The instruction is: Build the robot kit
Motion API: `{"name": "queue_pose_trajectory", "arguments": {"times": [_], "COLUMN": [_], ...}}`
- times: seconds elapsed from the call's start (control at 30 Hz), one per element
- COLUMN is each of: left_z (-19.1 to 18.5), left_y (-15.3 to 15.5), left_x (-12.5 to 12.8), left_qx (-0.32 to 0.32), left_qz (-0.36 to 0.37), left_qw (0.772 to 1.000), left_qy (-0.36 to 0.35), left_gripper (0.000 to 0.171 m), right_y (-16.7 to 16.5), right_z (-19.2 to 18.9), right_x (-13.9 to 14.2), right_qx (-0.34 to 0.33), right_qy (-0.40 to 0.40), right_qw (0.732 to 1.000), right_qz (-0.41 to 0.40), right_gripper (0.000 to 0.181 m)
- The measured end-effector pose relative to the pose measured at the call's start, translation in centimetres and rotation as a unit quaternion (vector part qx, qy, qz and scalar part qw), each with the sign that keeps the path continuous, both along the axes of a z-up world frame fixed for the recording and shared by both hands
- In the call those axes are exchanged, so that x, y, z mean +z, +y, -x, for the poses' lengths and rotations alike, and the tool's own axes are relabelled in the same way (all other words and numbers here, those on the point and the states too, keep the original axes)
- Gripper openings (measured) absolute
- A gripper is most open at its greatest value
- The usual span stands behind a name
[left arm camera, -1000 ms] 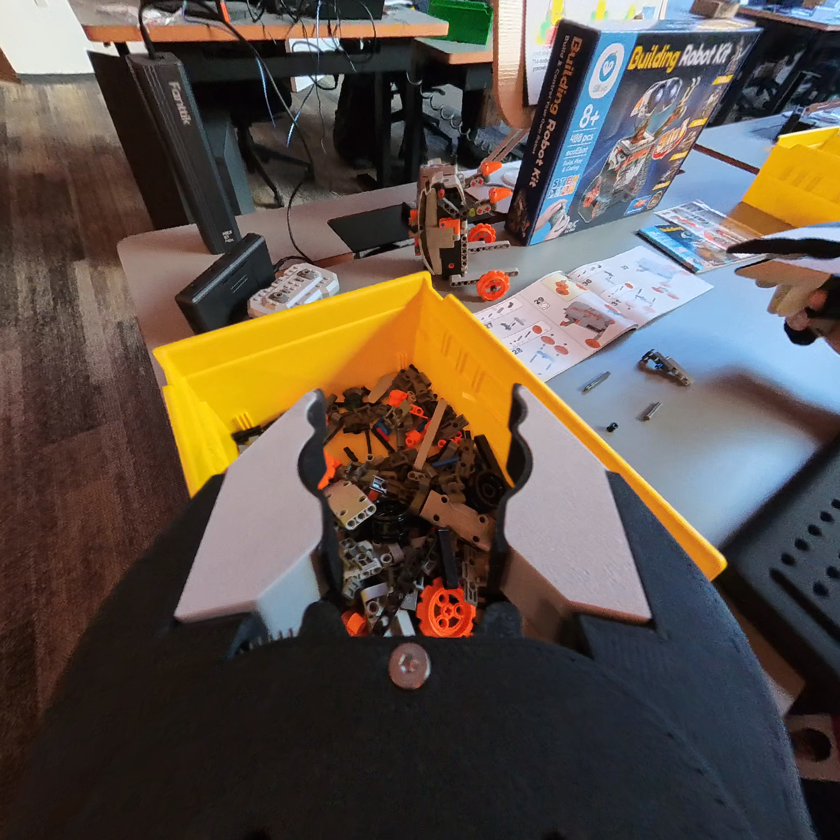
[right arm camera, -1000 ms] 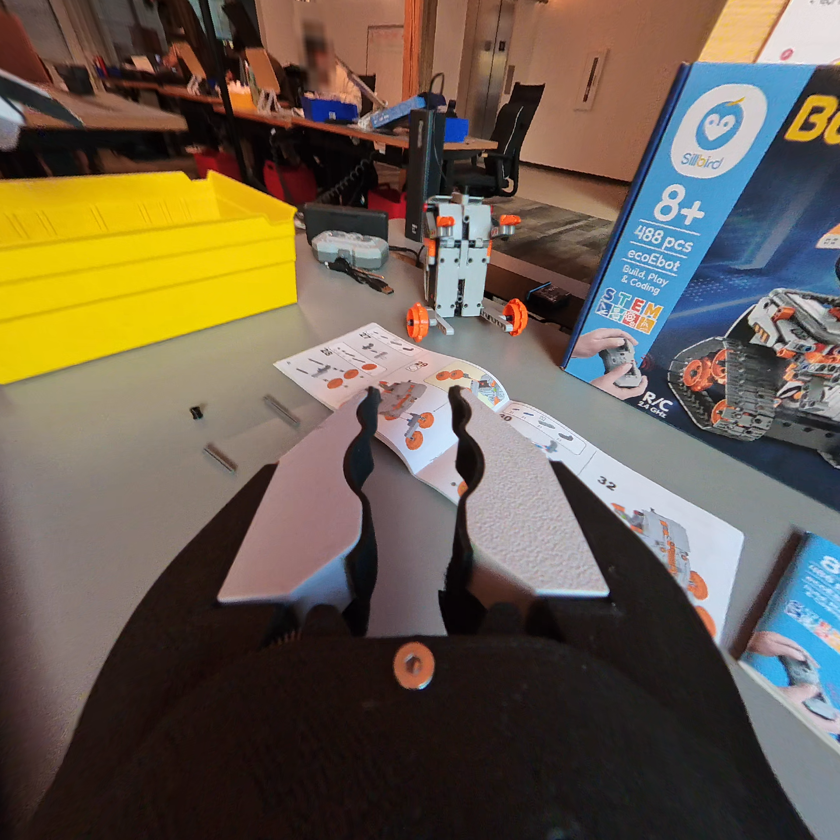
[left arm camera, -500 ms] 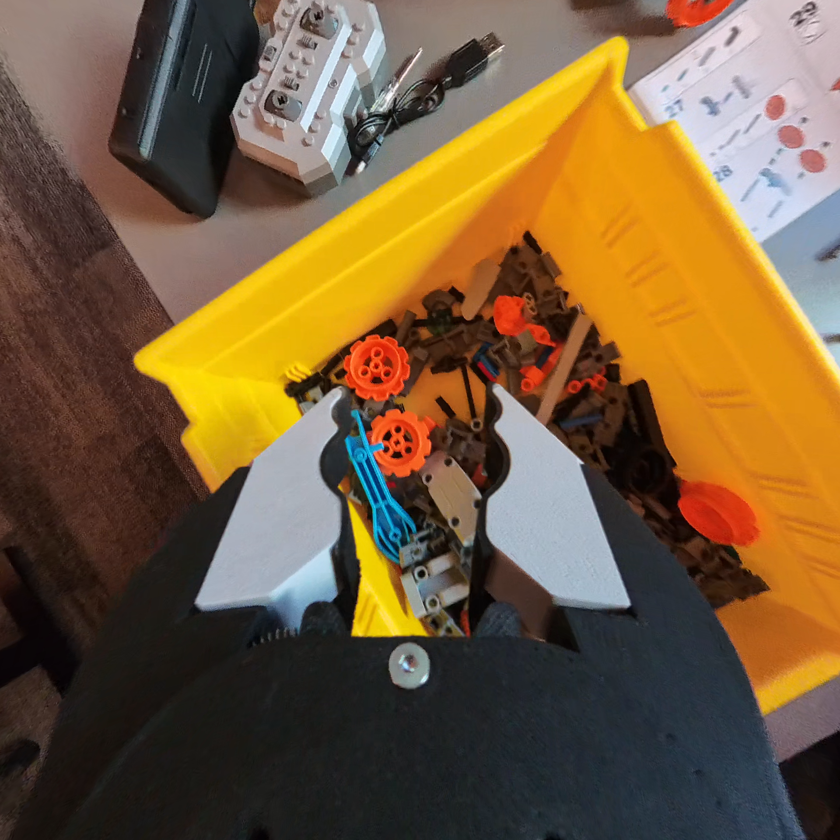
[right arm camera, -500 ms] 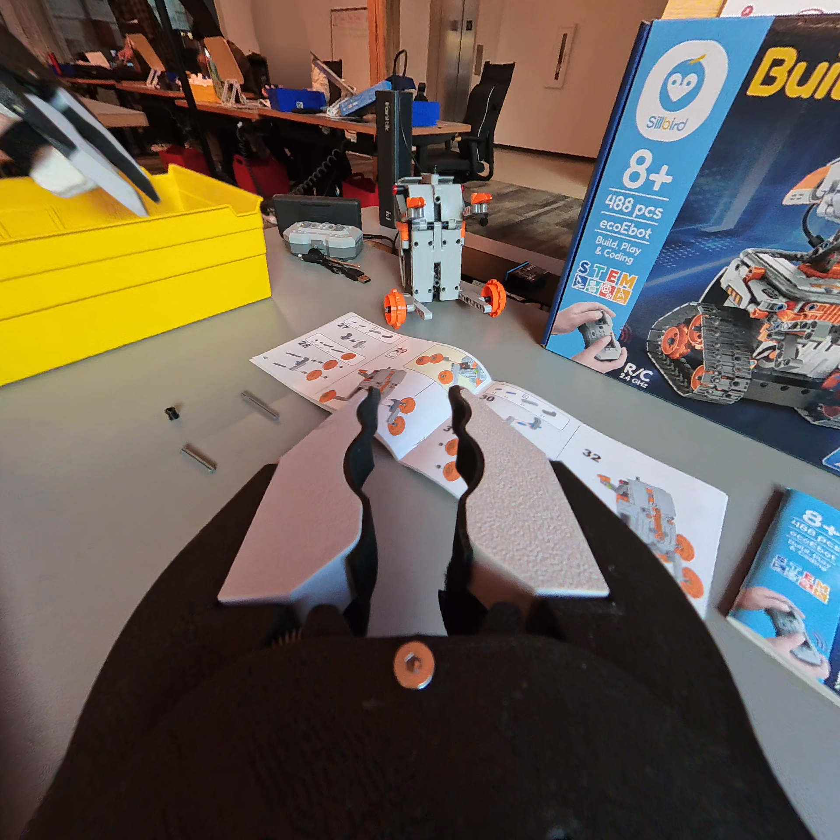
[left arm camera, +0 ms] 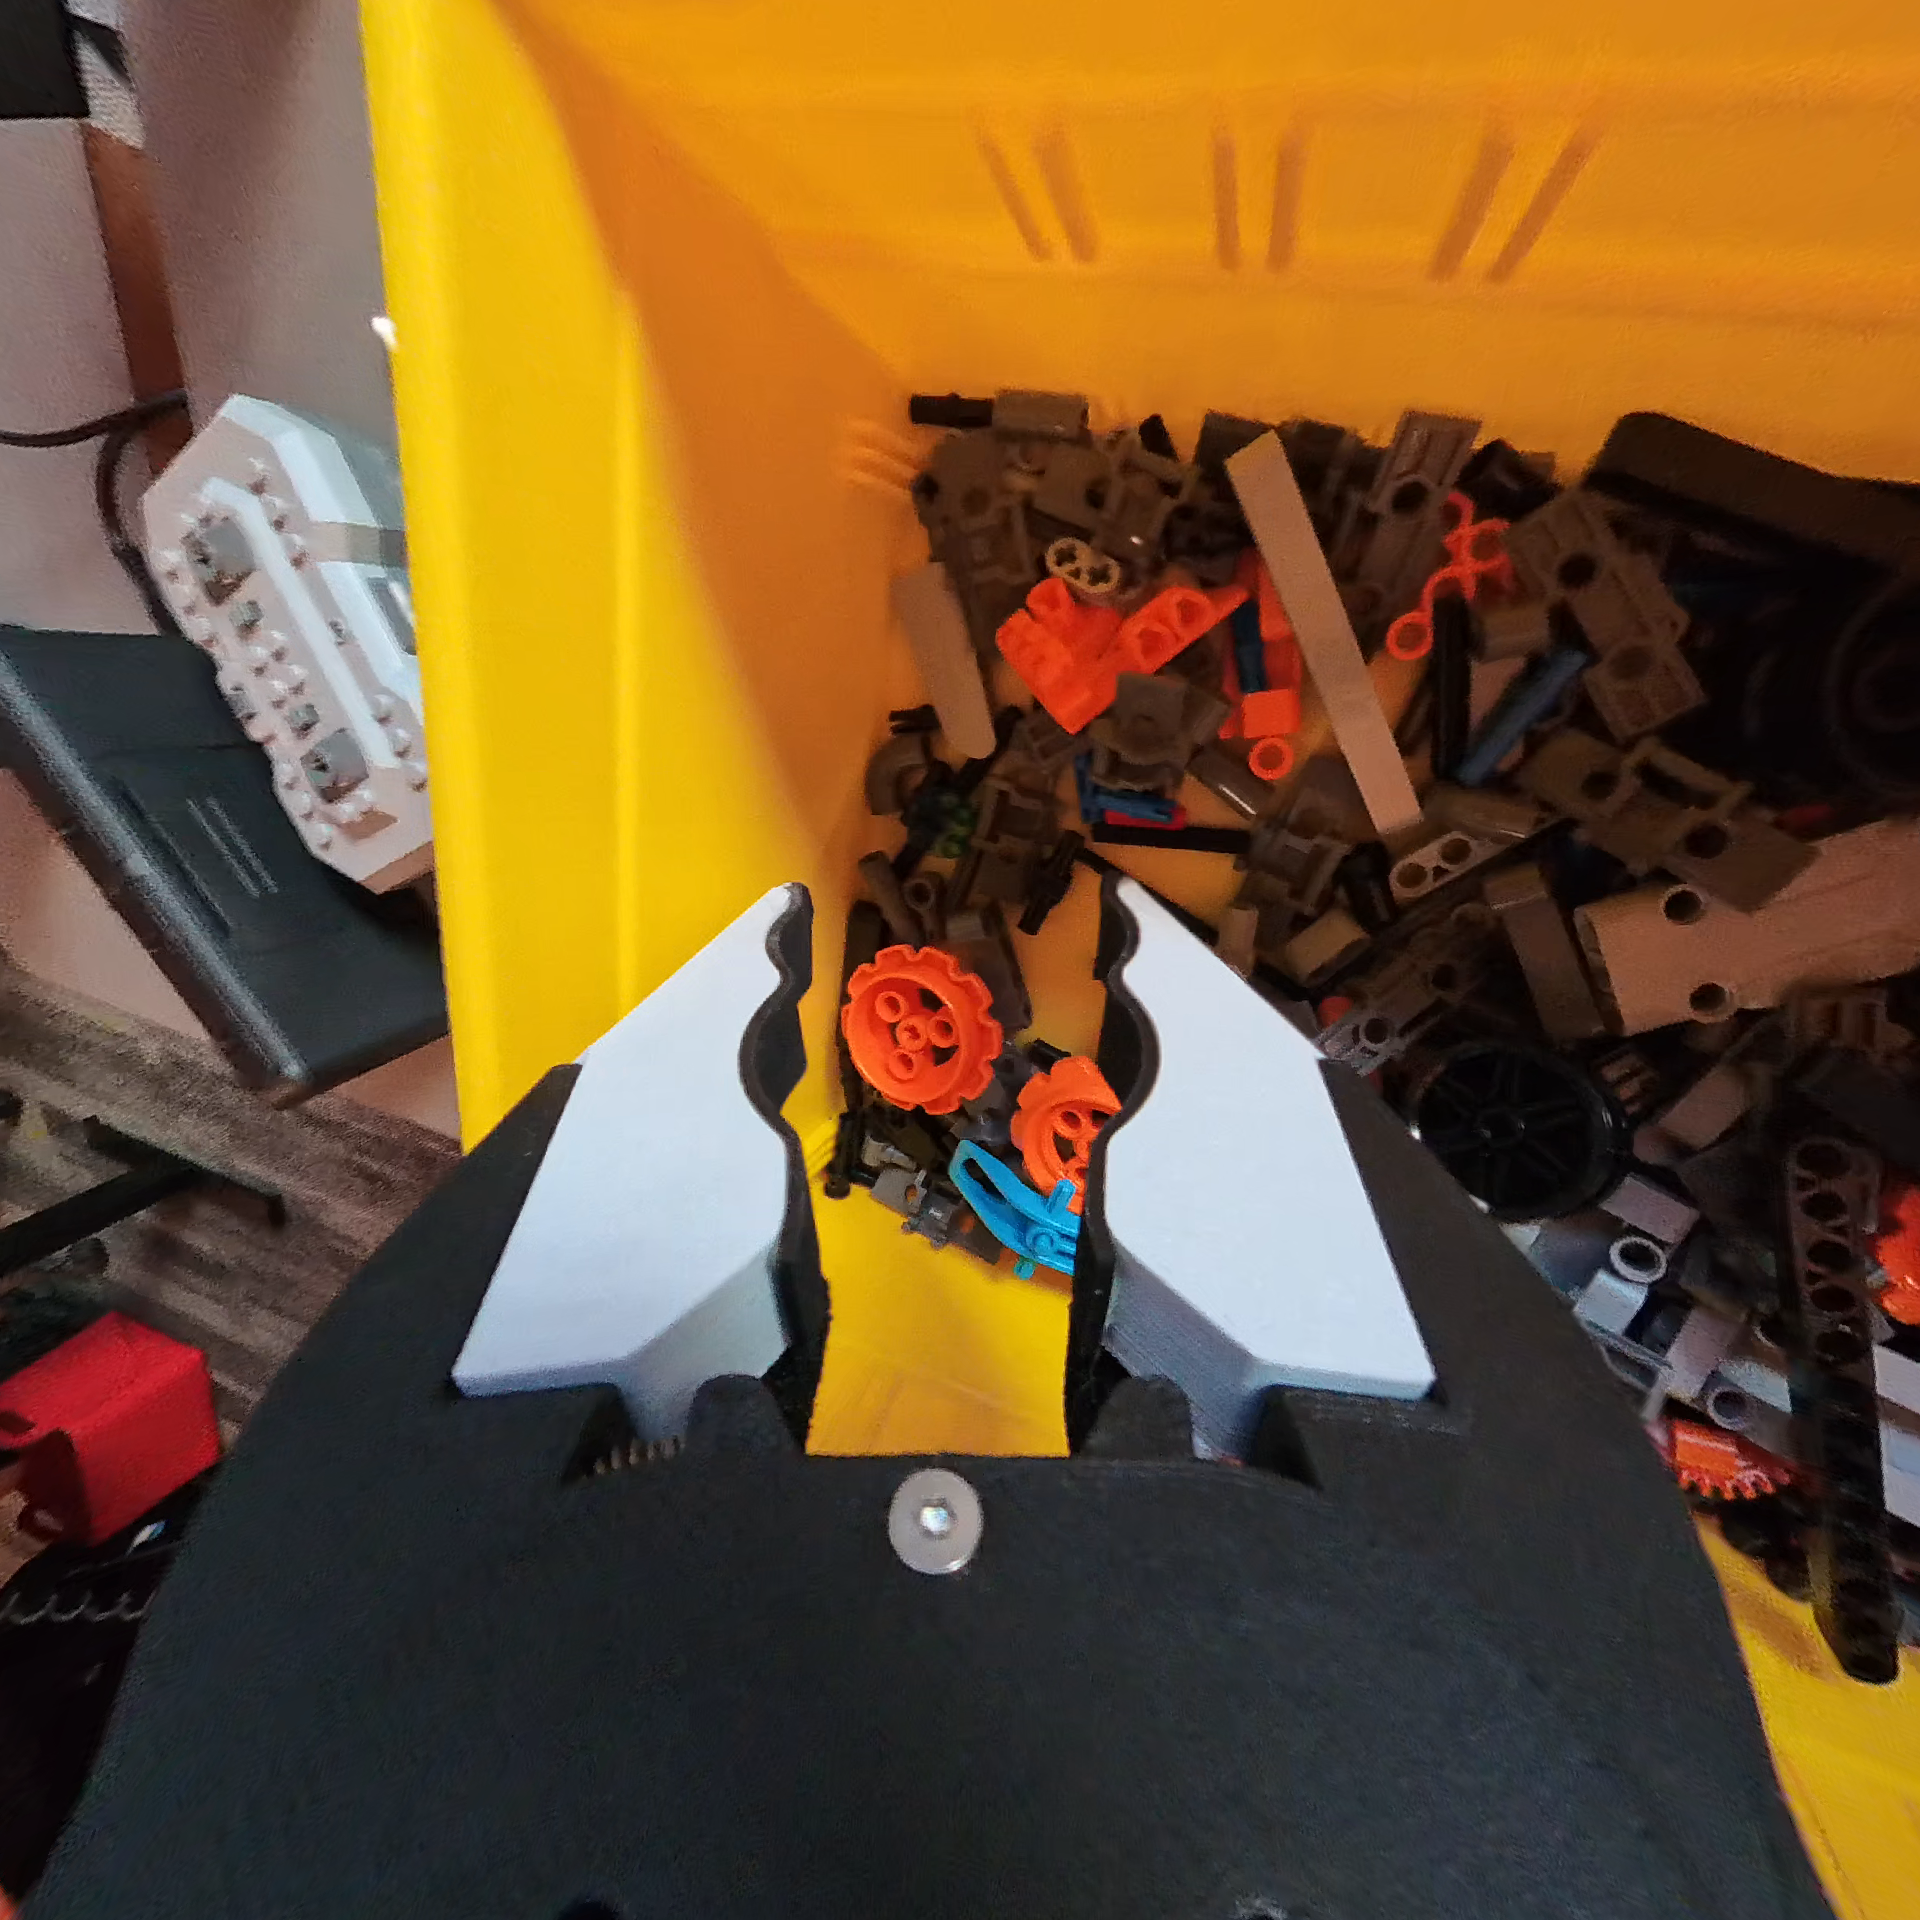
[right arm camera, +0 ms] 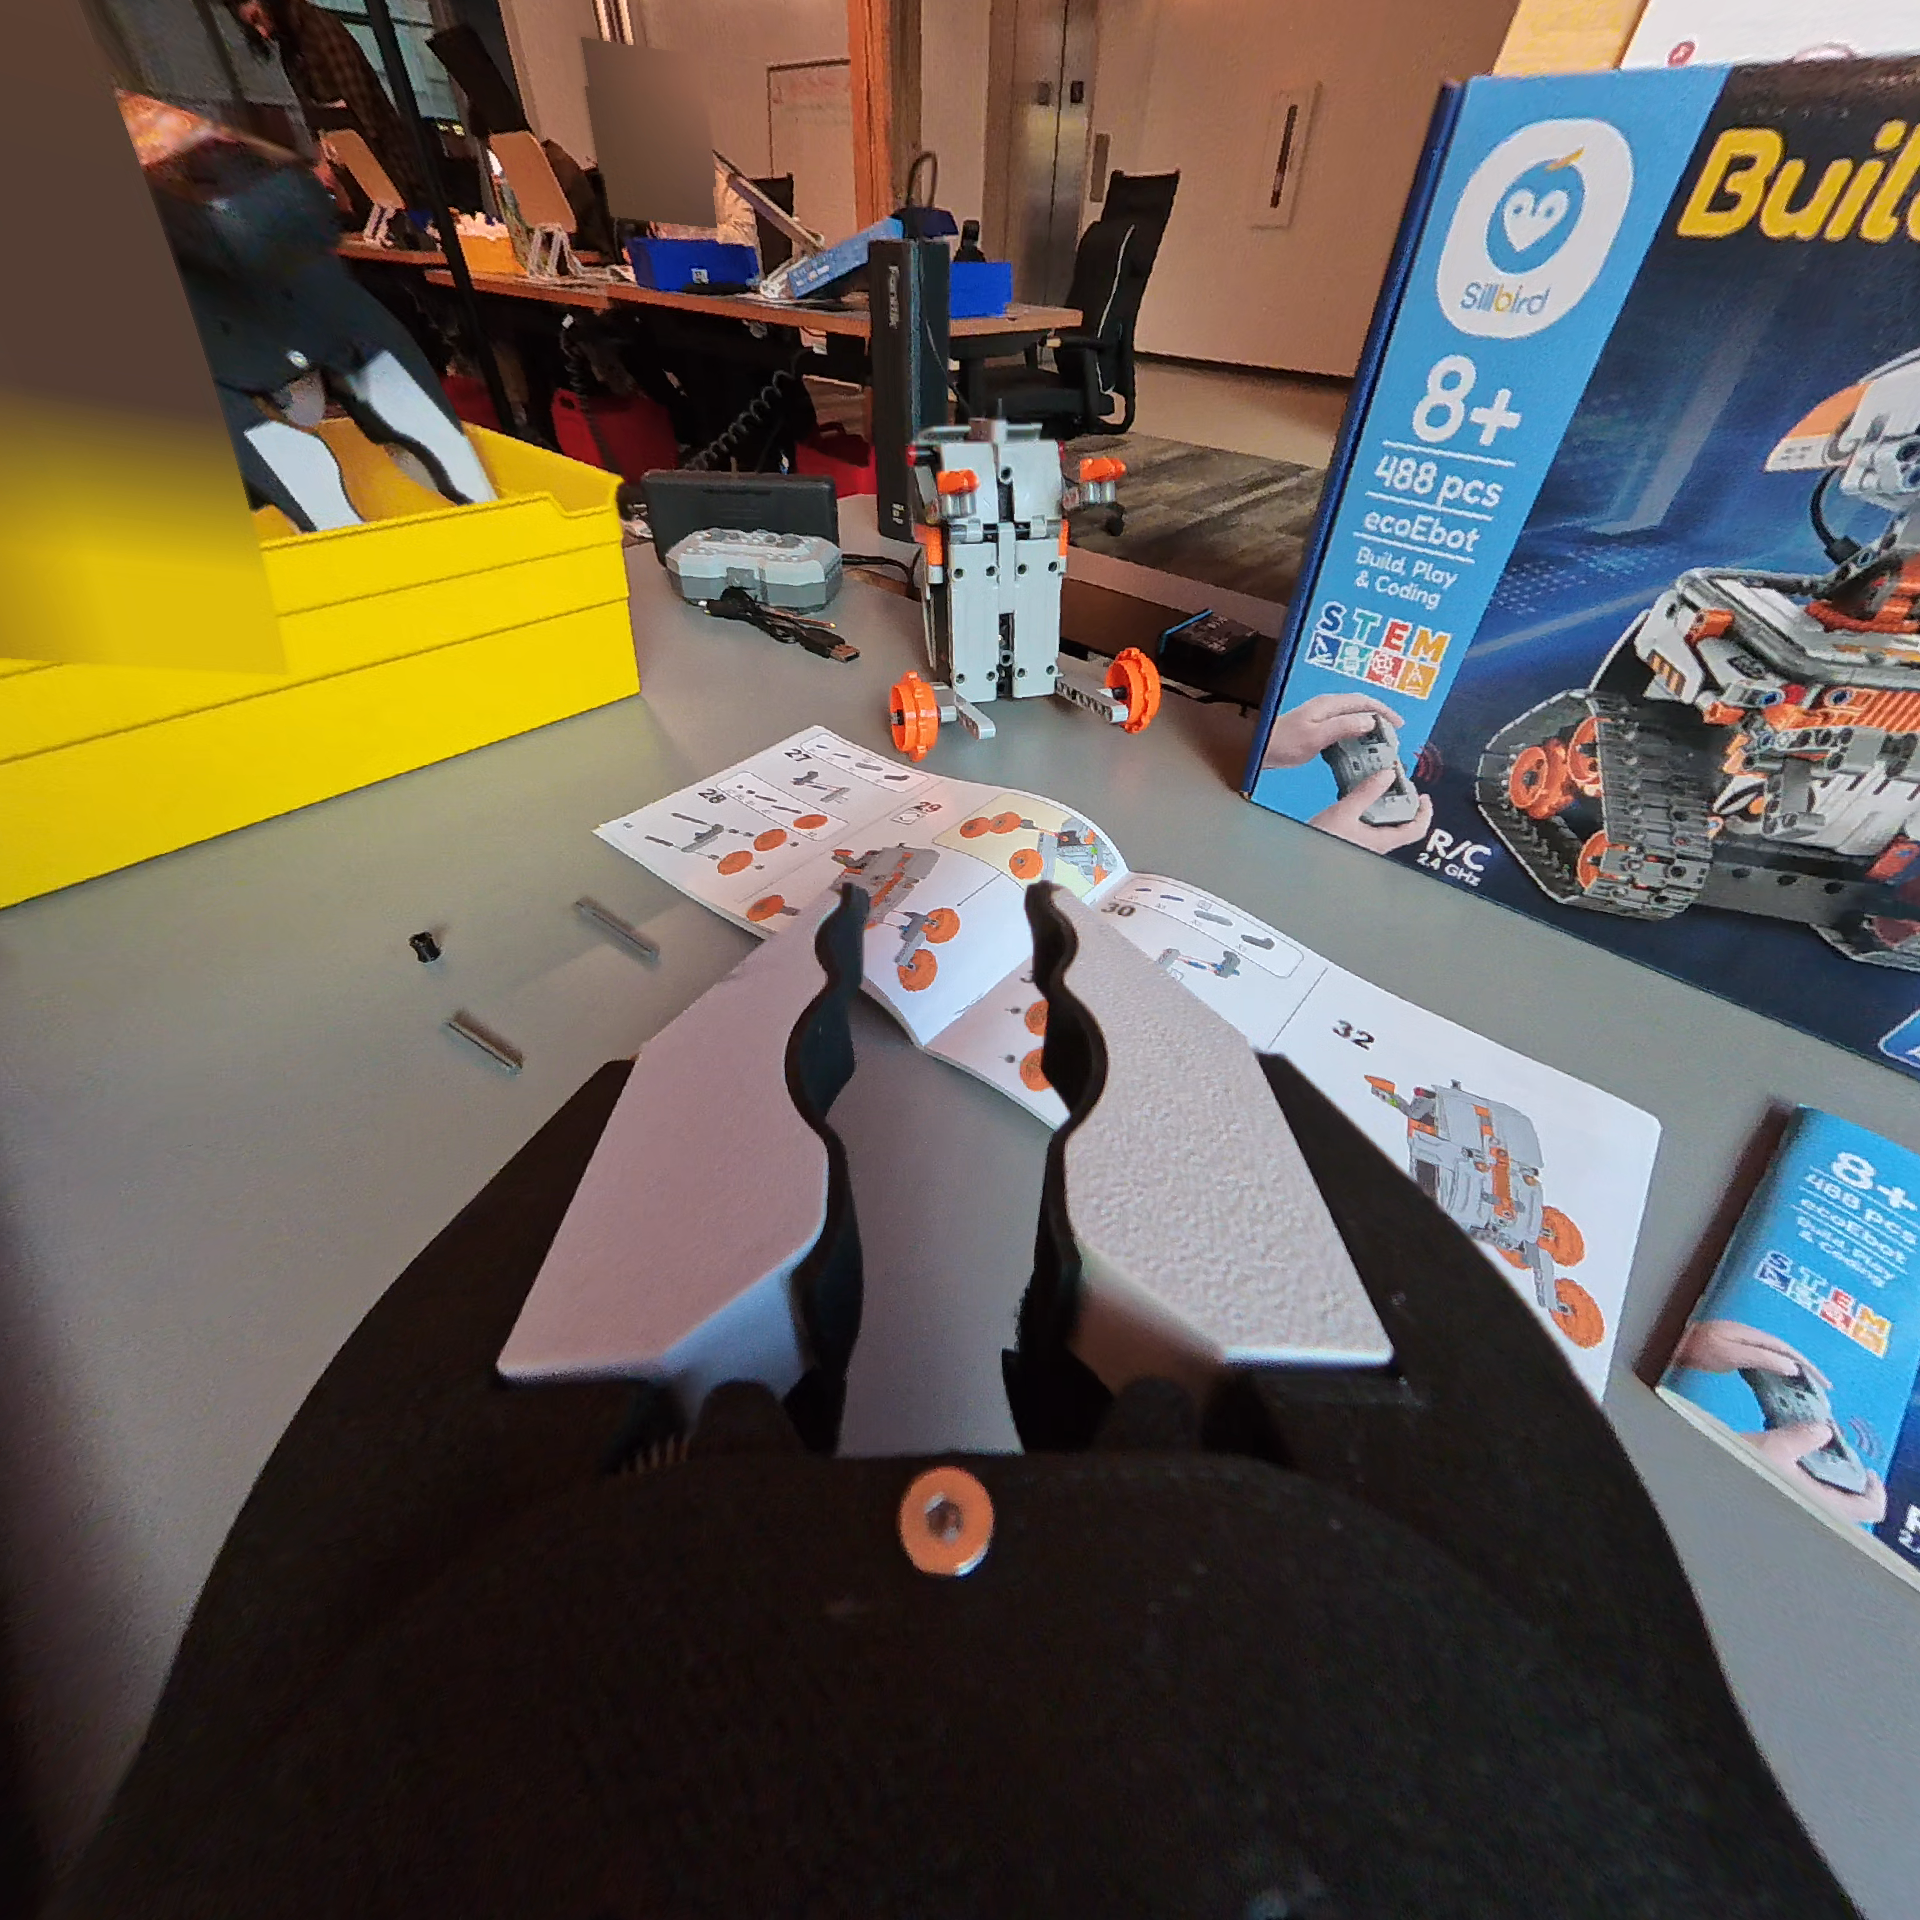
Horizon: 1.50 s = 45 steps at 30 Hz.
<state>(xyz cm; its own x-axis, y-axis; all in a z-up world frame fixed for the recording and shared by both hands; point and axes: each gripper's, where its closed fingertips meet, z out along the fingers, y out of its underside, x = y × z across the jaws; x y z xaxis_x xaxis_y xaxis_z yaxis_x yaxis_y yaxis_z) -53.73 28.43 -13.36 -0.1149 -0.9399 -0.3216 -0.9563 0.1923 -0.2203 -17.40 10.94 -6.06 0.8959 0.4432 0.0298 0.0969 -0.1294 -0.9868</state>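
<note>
Moved since half a second ago: left gripper [left arm camera: 951, 902] dropped deeper into the yellow bin [left arm camera: 644, 540], closer to the parts; right gripper [right arm camera: 943, 902] barely shifted over the table.
Left tongs: spread at a medium gap, holding nothing, tips just above the heap of parts.
Between the left fingers: orange toothed wheel [left arm camera: 920, 1029], a second orange wheel [left arm camera: 1065, 1127] partly hidden by the right finger, and a blue part [left arm camera: 1013, 1205] just below.
Rest of the bin: grey, black and orange building pieces piled against the far wall, with a black wheel [left arm camera: 1507, 1127] to the right.
Beside the bin, outside: grey controller [left arm camera: 286, 634] lying on a black flat device [left arm camera: 208, 862].
Right tongs: parted narrowly, empty, hovering low above the grey table [right arm camera: 208, 1143].
Ahead of the right tips: open instruction booklet [right arm camera: 1039, 914], flat on the table.
Left of the right gripper: two small grey pins [right arm camera: 615, 928] and a tiny black connector [right arm camera: 423, 947], well apart from the fingers.
Farther back: half-built grey and orange robot model [right arm camera: 997, 582] standing upright, big blue kit box [right arm camera: 1610, 499] to the right.
Far left, right wrist view: left gripper [right arm camera: 353, 447] dipped inside the yellow bin [right arm camera: 416, 644].
</note>
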Motion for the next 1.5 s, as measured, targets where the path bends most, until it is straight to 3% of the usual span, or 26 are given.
{"name": "queue_pose_trajectory", "arguments": {"times": [0.13, 0.27, 0.33, 0.5, 0.57, 0.63, 0.73, 0.87, 0.93, 1.13, 1.27, 1.4, 1.5], "left_z": [1.0, 1.2, 1.2, 0.4, 0.8, 2.0, 2.8, 2.1, 1.9, 3.1, 4.8, 5.4, 5.4], "left_y": [0.3, 1.1, 0.9, -0.2, -0.8, -1.9, -2.4, -0.8, -0.5, 0.0, -0.1, -0.8, -1.4], "left_x": [-1.2, -2.2, -2.5, -2.6, -2.8, -2.8, -1.0, 2.8, 3.3, 0.8, -1.0, -1.4, -1.3], "left_qx": [-0.002, -0.046, -0.064, -0.104, -0.094, -0.073, -0.062, -0.042, -0.054, -0.167, -0.162, -0.15, -0.146], "left_qz": [0.022, 0.012, 0.022, 0.049, 0.081, 0.118, 0.099, 0.047, 0.052, 0.032, 0.059, 0.115, 0.144], "left_qw": [0.999, 0.995, 0.992, 0.988, 0.985, 0.978, 0.984, 0.996, 0.996, 0.979, 0.966, 0.956, 0.953], "left_qy": [0.049, 0.089, 0.108, 0.104, 0.121, 0.153, 0.137, 0.063, 0.053, 0.114, 0.194, 0.226, 0.225], "left_gripper": [0.056, 0.037, 0.04, 0.038, 0.032, 0.037, 0.033, 0.039, 0.045, 0.056, 0.075, 0.058, 0.061], "right_y": [0.0, 0.6, 0.9, 1.8, 2.4, 2.8, 2.9, 2.9, 2.8, 2.5, 2.7, 2.8, 2.8], "right_z": [0.1, 0.6, 1.5, 3.9, 4.7, 5.0, 5.3, 4.9, 4.6, 4.7, 5.0, 5.1, 5.2], "right_x": [0.1, -0.2, 0.1, 0.8, 1.0, 1.2, 1.0, 0.4, 0.3, -0.6, -1.2, -1.9, -2.1], "right_qx": [-0.011, -0.025, -0.028, -0.033, -0.037, -0.047, -0.056, -0.065, -0.07, -0.07, -0.062, -0.059, -0.057], "right_qy": [-0.036, -0.023, -0.02, -0.022, -0.022, -0.022, -0.018, -0.028, -0.032, -0.069, -0.081, -0.093, -0.104], "right_qw": [0.999, 0.999, 0.999, 0.999, 0.999, 0.999, 0.998, 0.997, 0.997, 0.995, 0.995, 0.994, 0.993], "right_qz": [-0.013, 0.006, 0.011, 0.012, 0.01, 0.002, -0.011, -0.01, -0.012, -0.004, 0.005, 0.017, 0.02], "right_gripper": [0.031, 0.031, 0.031, 0.031, 0.031, 0.031, 0.031, 0.031, 0.031, 0.031, 0.031, 0.031, 0.031]}}
